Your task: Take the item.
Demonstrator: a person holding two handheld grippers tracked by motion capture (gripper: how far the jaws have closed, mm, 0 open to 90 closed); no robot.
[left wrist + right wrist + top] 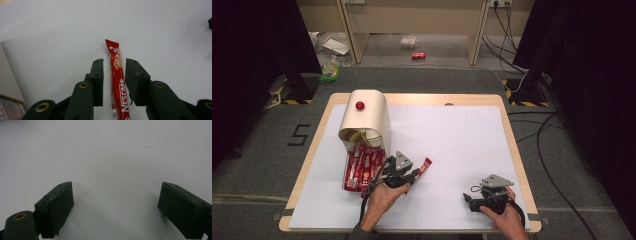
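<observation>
A red Nescafé stick sachet [117,75] lies flat on the white table sheet [452,140], pointing away from my left gripper [114,62]. The jaws of that gripper stand on either side of the sachet with a narrow gap at each pad, so it is open and not pressing. From above, the sachet [424,166] sticks out to the right of the left gripper [416,174]. My right gripper [116,192] is wide open over bare white sheet with nothing between its jaws; it rests near the front right of the table [468,200].
A cream container [364,117] with a red knob lies tipped at the left of the table, with several red sachets [361,167] spilled from its mouth just left of my left hand. Cables [542,130] run over the floor to the right. A red can [418,55] lies on the floor beyond.
</observation>
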